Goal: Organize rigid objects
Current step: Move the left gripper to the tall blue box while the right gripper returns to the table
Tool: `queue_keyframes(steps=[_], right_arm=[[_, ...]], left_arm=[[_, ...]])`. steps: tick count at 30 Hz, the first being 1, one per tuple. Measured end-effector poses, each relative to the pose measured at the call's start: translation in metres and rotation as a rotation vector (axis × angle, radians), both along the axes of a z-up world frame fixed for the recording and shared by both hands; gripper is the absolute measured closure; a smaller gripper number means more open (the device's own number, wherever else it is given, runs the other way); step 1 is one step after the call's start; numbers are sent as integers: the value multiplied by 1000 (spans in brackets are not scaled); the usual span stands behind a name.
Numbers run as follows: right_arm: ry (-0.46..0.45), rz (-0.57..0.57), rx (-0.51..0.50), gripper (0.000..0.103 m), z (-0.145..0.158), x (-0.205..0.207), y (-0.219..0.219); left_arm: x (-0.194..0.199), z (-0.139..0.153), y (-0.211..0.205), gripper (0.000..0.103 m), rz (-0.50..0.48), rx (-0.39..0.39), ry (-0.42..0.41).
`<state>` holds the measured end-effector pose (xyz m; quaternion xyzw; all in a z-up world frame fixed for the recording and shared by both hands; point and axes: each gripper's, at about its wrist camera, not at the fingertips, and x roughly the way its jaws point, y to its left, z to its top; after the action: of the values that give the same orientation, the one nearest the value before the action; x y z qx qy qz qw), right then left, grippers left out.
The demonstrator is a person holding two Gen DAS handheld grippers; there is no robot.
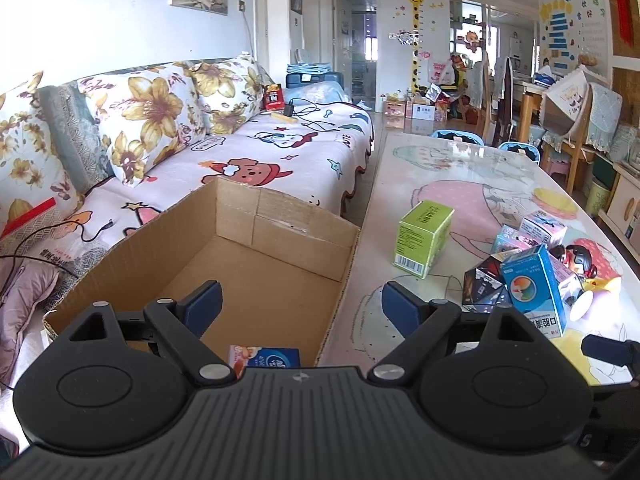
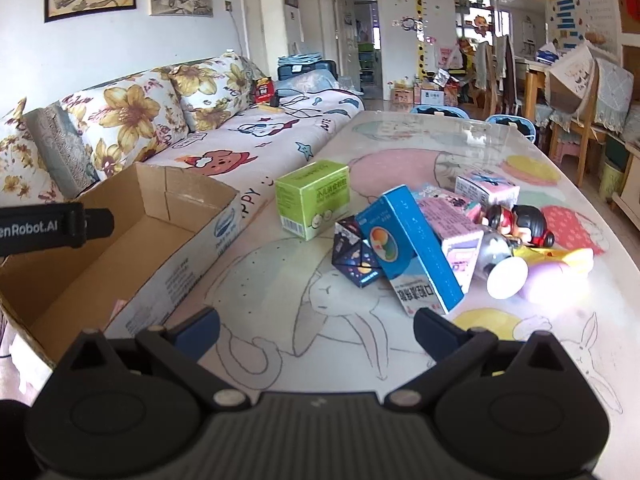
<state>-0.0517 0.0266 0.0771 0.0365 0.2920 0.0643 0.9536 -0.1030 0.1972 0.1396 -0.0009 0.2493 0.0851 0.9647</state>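
2 grippers, both w/ jaws spread wide and nothing between the pads: left gripper [image 1: 298,304] hangs over the near end of the cardboard box [image 1: 280,216], right gripper [image 2: 316,326] over bare table [image 2: 460,136] just short of the pile. 1 cardboard box, open-topped, at the table's left edge beside the sofa [image 1: 280,152]. Inside it 1 small blue-and-pink pack [image 1: 266,356], seen only in the left wrist view and half cut off by the gripper body; the right wrist view shows just a pink sliver at the box's near wall, can't tell if it's the same item. On the table: 1 green box [image 2: 314,204] standing alone between carton and pile; 1 blue box [image 2: 412,256] tilted, leaning on the pile; 1 dark starry folded cube [image 2: 354,256] touching the blue box's left side; 2 pink-and-white boxes, one long pink box [image 2: 456,228] behind the blue one and one smaller pink box [image 2: 486,190] at the back; 1 doll figure [image 2: 516,220] w/ black hair and red outfit; 1 yellow item [image 2: 560,260] at far right, washed out by glare, shape unclear. Right wrist view shows printing on the carton's outer side and the left gripper's finger [image 2: 94,222] poking in over the box; left wrist view shows the box floor instead, plus the tip of the right gripper at its right edge. Pile items overlap, so the count there is approx.
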Motion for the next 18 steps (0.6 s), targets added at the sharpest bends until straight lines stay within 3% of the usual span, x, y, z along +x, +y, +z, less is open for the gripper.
queue_keyframes(steps=[4, 10, 18], right_arm=[[-1, -24, 12, 1, 7, -1, -11], [-153, -120, -85, 1, 12, -12, -39], [-213, -231, -34, 1, 6, -9, -97]], left_arm=[[2, -1, -1, 0, -22, -2, -1], [8, -3, -8, 0, -84, -14, -7], [20, -10, -27, 0, -192, -20, 2]])
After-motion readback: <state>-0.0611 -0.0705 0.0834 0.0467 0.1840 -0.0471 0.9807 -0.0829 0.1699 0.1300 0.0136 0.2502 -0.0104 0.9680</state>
